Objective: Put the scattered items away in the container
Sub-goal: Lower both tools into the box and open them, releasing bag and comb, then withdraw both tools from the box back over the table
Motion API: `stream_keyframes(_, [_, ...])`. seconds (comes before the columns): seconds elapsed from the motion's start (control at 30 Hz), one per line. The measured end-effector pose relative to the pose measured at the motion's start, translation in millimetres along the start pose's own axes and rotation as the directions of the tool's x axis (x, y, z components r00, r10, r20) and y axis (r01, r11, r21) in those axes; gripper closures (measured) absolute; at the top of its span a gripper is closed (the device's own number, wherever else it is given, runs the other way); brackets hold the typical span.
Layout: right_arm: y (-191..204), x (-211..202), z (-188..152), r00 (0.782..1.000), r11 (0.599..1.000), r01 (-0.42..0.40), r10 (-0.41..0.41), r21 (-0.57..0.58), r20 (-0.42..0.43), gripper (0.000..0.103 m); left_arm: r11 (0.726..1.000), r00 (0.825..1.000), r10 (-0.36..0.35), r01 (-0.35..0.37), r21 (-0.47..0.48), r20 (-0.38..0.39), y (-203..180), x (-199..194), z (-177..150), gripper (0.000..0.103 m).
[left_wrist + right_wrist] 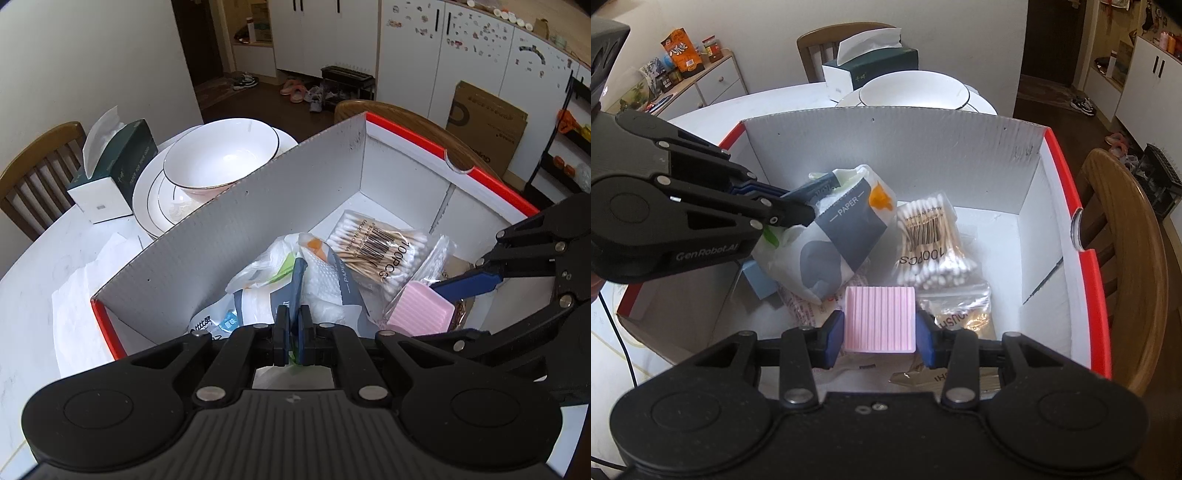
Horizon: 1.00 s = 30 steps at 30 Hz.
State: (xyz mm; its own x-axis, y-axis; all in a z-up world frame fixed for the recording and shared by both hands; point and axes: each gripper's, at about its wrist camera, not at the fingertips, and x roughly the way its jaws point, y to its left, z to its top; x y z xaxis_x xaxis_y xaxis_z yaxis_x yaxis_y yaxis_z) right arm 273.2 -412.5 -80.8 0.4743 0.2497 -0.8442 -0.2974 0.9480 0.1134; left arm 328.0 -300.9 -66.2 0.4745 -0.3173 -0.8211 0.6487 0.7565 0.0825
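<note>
While the right hand-held gripper clamps the pink ridged case low inside the box, the left hand-held gripper pinches the tissue pack beyond; releasing together risks it toppling onto the cotton swabs.

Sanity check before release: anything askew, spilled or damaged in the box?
Nothing spilled. The box's grey inner flap is scuffed dark near its right end. Both items are held over the pile: left hand-held gripper pinches the tissue pack, right hand-held gripper clamps the pink ribbed box.
</note>
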Motion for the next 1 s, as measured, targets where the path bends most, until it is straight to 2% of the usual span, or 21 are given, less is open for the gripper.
stream_keyframes(0.47, [-5, -11, -4, 0.999, 0.999, -0.034, 0.034, -0.005, 0.029, 0.049, 1.000, 1.000, -0.009, 0.009, -0.024, 0.008, 0, -3, -4, 0.099])
stream_keyframes(0.6, [-9, -17, -4, 0.998, 0.999, -0.035, 0.035, 0.001, 0.045, 0.047, 1.000, 1.000, -0.014, 0.014, -0.024, 0.011, -1, -5, -6, 0.095])
stream_keyframes(0.63, [-10, -19, -4, 0.998, 0.999, -0.035, 0.035, 0.004, 0.050, 0.043, 1.000, 1.000, -0.015, 0.015, -0.024, 0.010, -1, -6, -6, 0.094])
stream_keyframes(0.73, [-14, -23, -5, 0.997, 0.999, -0.033, 0.033, 0.009, 0.063, 0.041, 0.999, 1.000, -0.017, 0.018, -0.031, 0.014, 0, -7, -8, 0.084])
stream_keyframes(0.83, [-17, -25, -6, 0.997, 0.999, -0.034, 0.033, 0.020, 0.071, 0.040, 0.999, 1.000, -0.023, 0.024, -0.047, 0.017, 2, -9, -9, 0.061])
stream_keyframes(0.87, [-18, -26, -6, 0.997, 0.999, -0.036, 0.034, 0.023, 0.074, 0.040, 0.998, 0.999, -0.025, 0.026, -0.049, 0.020, 2, -10, -10, 0.050])
stream_keyframes(0.9, [-18, -28, -6, 0.996, 0.999, -0.036, 0.034, 0.025, 0.077, 0.040, 0.998, 0.999, -0.026, 0.028, -0.049, 0.023, 2, -11, -11, 0.045])
stream_keyframes(1.0, [-19, -31, -6, 0.996, 0.999, -0.036, 0.034, 0.023, 0.087, 0.039, 0.998, 0.999, -0.033, 0.034, -0.045, 0.024, 1, -14, -14, 0.045])
